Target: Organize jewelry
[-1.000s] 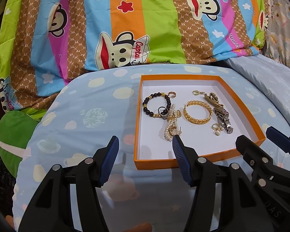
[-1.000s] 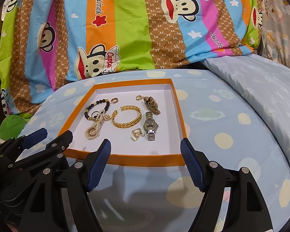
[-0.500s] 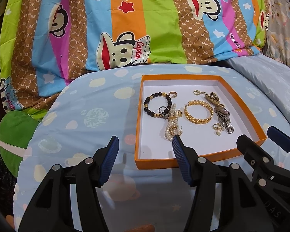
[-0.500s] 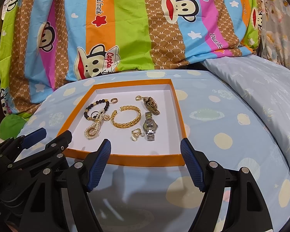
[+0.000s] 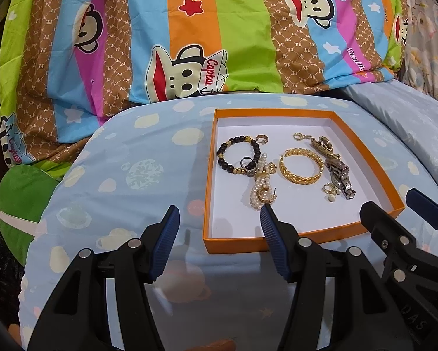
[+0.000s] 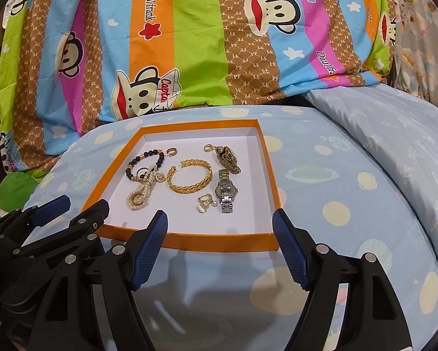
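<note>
A shallow orange-rimmed tray [image 5: 277, 244] [image 6: 219, 243] with a white floor lies on a light blue spotted cushion. In it lie a black bead bracelet [image 5: 238, 155] [image 6: 145, 161], a pearl strand [image 5: 259, 185] [image 6: 141, 193], a gold bangle [image 5: 301, 166] [image 6: 189, 176], a silver watch [image 5: 340, 175] [image 6: 225, 191], a gold brooch [image 6: 227, 158], rings and small earrings [image 6: 205, 201]. My left gripper [image 5: 219, 228] is open and empty, just short of the tray's near left corner. My right gripper [image 6: 220, 234] is open and empty at the tray's near edge.
A striped cartoon-monkey quilt [image 5: 189, 44] [image 6: 189, 44] is heaped behind the cushion. A pale blue quilt [image 6: 394, 134] slopes down on the right. A green patch [image 5: 20, 193] lies at the left. Each gripper shows at the other view's edge [image 5: 408, 234] [image 6: 43, 228].
Both views have shifted only very slightly; the tray and jewelry lie as before and both grippers stay open.
</note>
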`<state>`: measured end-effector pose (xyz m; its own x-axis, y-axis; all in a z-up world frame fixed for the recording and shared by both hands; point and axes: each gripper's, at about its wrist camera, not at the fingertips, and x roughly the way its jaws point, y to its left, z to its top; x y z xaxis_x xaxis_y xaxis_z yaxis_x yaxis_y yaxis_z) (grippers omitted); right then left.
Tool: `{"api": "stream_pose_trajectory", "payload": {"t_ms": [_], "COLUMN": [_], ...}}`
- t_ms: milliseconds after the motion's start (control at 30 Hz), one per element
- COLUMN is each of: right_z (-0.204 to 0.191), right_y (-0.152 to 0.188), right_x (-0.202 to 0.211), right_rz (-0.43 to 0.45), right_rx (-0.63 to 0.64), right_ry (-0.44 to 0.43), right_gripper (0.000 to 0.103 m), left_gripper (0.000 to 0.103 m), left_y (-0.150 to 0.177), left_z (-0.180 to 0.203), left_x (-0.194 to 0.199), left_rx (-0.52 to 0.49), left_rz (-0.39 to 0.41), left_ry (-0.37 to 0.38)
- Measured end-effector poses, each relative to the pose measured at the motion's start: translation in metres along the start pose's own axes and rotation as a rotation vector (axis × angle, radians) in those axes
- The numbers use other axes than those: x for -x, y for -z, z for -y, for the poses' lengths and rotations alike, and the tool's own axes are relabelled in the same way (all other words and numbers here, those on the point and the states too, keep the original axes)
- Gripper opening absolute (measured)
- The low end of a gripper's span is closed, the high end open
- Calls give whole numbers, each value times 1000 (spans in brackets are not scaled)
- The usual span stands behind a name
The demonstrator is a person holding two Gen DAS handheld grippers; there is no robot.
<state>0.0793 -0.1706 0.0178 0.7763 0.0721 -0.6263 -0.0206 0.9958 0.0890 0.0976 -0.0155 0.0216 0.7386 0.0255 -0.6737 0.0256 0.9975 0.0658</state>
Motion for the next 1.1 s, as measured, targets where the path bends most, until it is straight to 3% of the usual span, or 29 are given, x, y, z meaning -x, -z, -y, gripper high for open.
{"api": "stream_pose_trajectory", "payload": {"t_ms": [1100], "right_z": [1], "right_y": [1], "right_x": [-1], "right_rz": [3], "right_rx": [3], "right_ry": [12], "right_gripper": [77], "left_gripper": [55], "left_y": [1], "left_z": [-1], "left_x": [-5], "left_rx": [1], "left_rz": [-15], "left_ry": [-6]}}
